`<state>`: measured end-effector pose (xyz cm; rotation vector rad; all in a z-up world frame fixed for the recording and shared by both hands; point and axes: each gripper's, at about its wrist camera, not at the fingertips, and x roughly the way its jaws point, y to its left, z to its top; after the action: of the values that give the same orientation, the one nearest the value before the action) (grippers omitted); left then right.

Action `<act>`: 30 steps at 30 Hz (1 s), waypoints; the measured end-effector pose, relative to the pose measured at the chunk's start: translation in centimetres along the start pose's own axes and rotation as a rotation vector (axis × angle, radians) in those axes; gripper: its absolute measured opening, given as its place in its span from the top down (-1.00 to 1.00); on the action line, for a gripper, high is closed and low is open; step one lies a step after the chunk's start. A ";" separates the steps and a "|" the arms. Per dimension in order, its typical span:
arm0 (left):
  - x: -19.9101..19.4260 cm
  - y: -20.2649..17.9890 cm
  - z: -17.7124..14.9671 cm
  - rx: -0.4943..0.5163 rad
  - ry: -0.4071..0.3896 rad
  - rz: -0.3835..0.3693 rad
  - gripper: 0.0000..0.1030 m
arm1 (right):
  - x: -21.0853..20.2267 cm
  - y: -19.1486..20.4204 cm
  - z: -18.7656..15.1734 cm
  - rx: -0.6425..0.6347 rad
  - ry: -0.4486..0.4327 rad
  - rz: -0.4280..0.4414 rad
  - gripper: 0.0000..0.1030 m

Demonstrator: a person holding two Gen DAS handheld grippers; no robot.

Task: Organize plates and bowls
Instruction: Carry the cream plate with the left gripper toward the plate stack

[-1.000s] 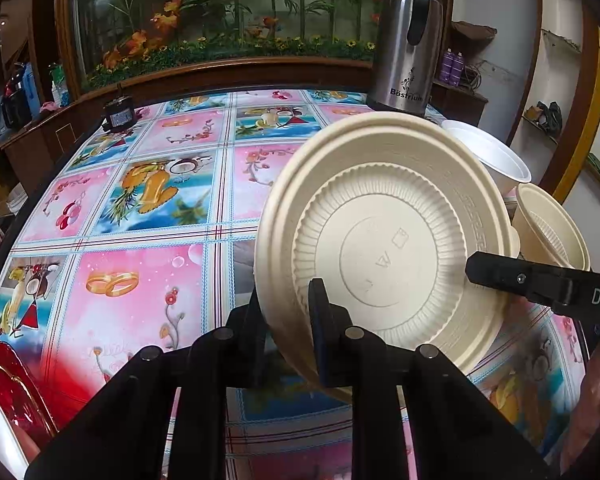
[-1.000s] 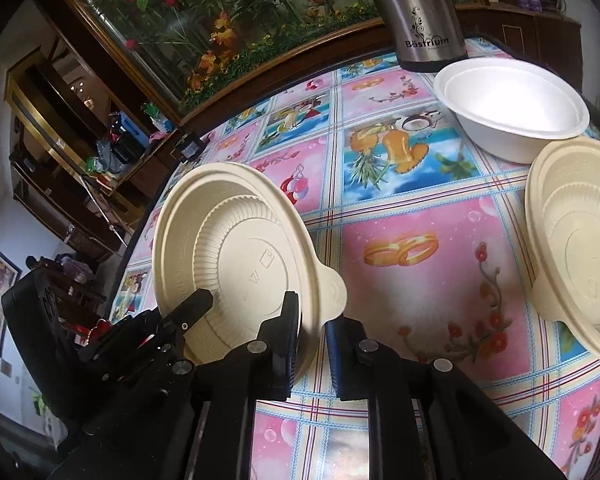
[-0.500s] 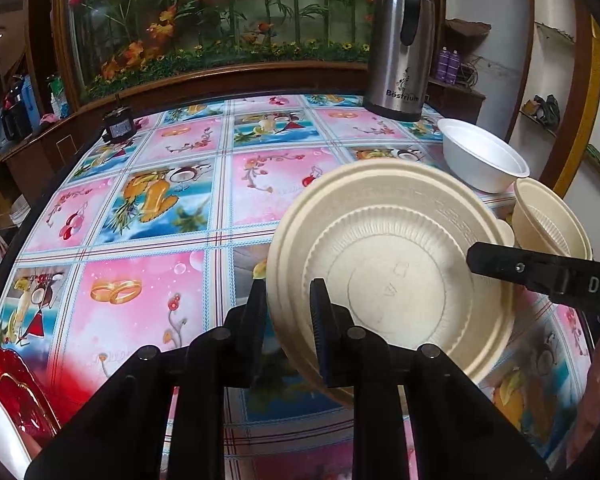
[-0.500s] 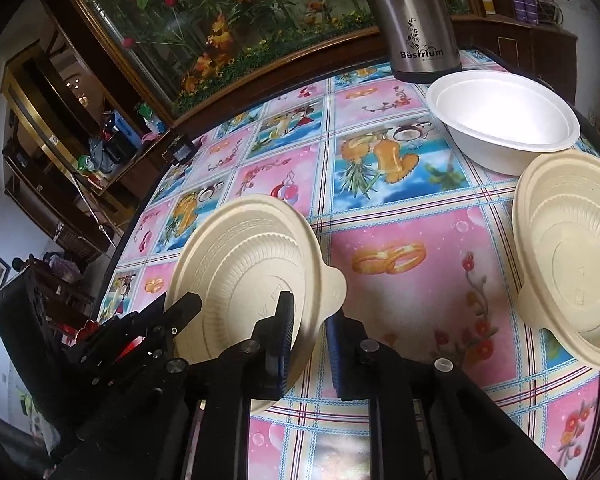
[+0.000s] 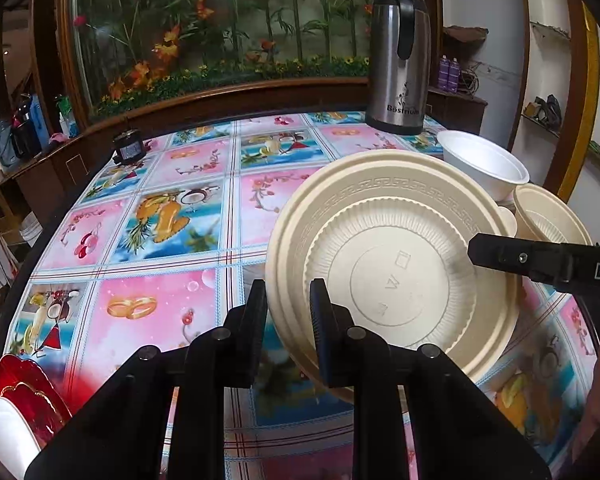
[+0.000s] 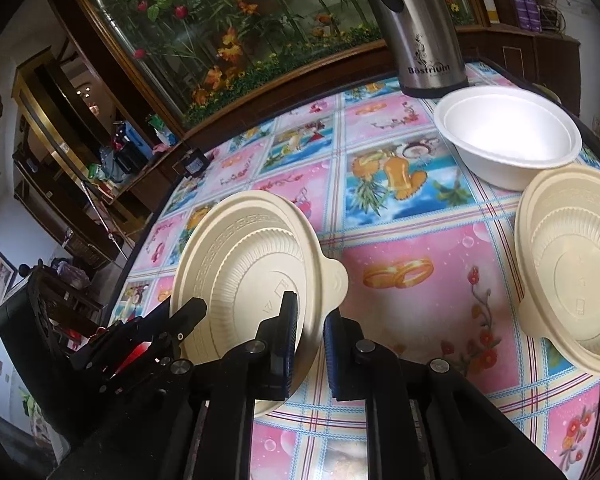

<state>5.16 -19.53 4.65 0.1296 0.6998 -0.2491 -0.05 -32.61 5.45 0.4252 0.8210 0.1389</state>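
A cream plastic bowl (image 5: 396,276) is held tilted low over the patterned table, between both grippers. My left gripper (image 5: 288,300) is shut on its left rim. My right gripper (image 6: 310,328) is shut on the opposite rim of the same bowl (image 6: 244,272), and its finger shows in the left wrist view (image 5: 540,258). A second cream bowl (image 6: 576,268) sits on the table at the right, also seen in the left wrist view (image 5: 548,216). A white foam bowl (image 6: 508,136) stands behind it near the back right.
A steel thermos jug (image 5: 400,60) stands at the table's far right corner. A small dark device (image 5: 128,146) sits at the far left edge. Red and white plates (image 5: 16,408) lie at the near left corner. A planter ledge runs behind the table.
The cream bowl, held by both grippers, has tipped from near upright toward flat and come down closer to the table. Both grippers stay shut on it.
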 end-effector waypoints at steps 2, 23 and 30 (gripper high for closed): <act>-0.2 -0.1 0.1 0.006 -0.014 0.013 0.64 | -0.2 0.2 0.1 -0.006 -0.014 0.004 0.76; -4.1 -1.4 -0.4 0.051 -0.073 0.003 0.64 | -3.7 -0.6 -2.5 0.108 -0.058 0.034 0.76; -7.1 -0.8 -1.5 0.058 -0.074 0.009 0.64 | -6.6 0.9 -3.3 0.092 -0.066 0.051 0.76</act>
<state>-1.24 -18.70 8.09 0.1778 0.6184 -0.2641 -6.92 -32.62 8.36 0.5352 0.7538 0.1336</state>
